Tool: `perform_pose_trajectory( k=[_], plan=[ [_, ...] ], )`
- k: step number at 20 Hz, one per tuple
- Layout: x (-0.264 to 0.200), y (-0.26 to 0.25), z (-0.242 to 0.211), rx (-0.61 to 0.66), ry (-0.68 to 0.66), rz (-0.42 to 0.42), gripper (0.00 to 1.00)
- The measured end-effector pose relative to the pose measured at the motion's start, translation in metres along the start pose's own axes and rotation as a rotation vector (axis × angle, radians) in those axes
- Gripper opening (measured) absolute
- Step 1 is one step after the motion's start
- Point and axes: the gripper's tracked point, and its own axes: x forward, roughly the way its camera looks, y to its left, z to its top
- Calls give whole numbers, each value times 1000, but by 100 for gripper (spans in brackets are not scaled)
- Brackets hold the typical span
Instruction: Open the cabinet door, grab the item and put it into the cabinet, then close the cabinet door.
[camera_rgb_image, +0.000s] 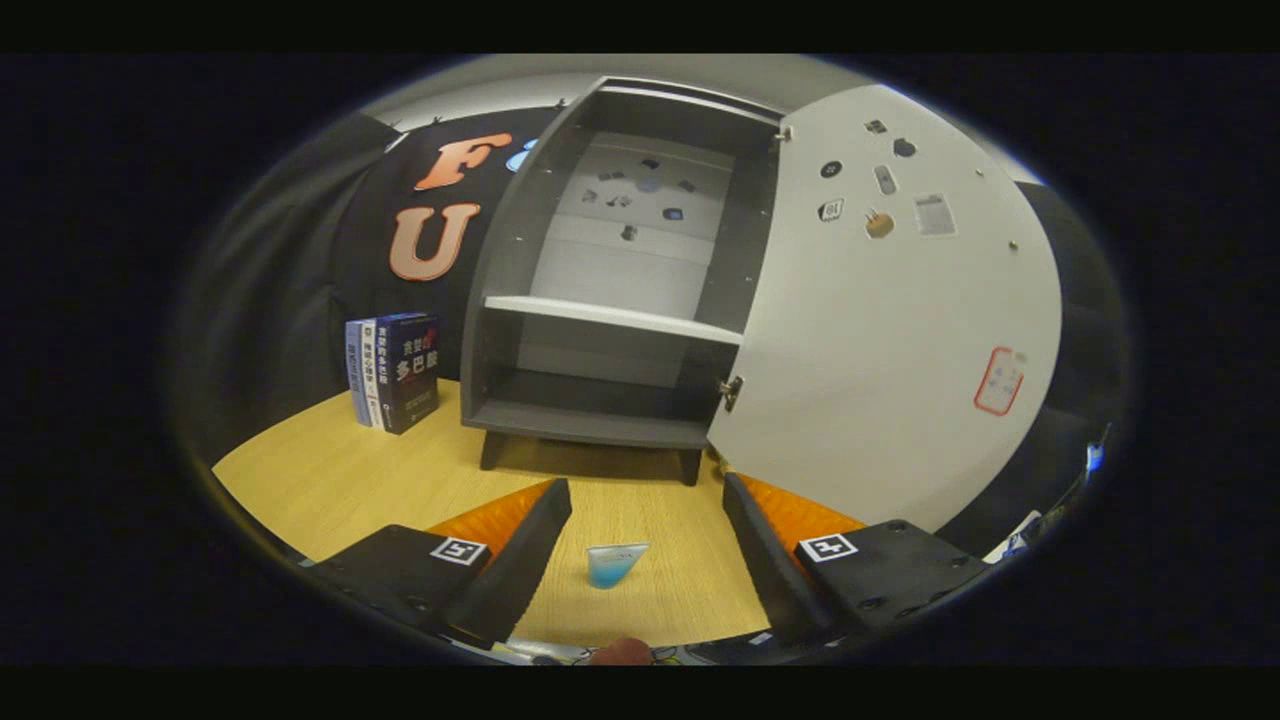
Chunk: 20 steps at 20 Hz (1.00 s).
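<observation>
A grey cabinet (610, 300) on short legs stands on the wooden table (330, 480), beyond my fingers. Its white door (900, 340) is swung wide open to the right. One white shelf (610, 318) divides the inside, and both compartments look bare apart from small stickers on the back wall. A small blue-and-white wedge-shaped item (614, 564) stands on the table between my fingers, touching neither. My gripper (646, 492) is open, fingers spread wide on either side of the item.
Several upright books (395, 370) stand on the table left of the cabinet, against the black cloth wall. Stickers and small magnets dot the inner face of the open door. The table's left edge runs close behind the left finger.
</observation>
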Motion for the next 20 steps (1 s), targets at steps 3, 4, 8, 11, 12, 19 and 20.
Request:
perform_pose_trajectory(
  k=[3,4,8,11,12,19,20],
  plan=[
    [16,7,-35,52,78,9,98],
    [22,7,-45,48,96,9,98],
    [50,13,-94,33,187,15,98],
    [65,21,-120,44,234,37,98],
    [69,23,-126,51,242,40,98],
    [81,31,-152,49,261,56,96],
    [82,30,-152,43,256,49,94]
  ],
)
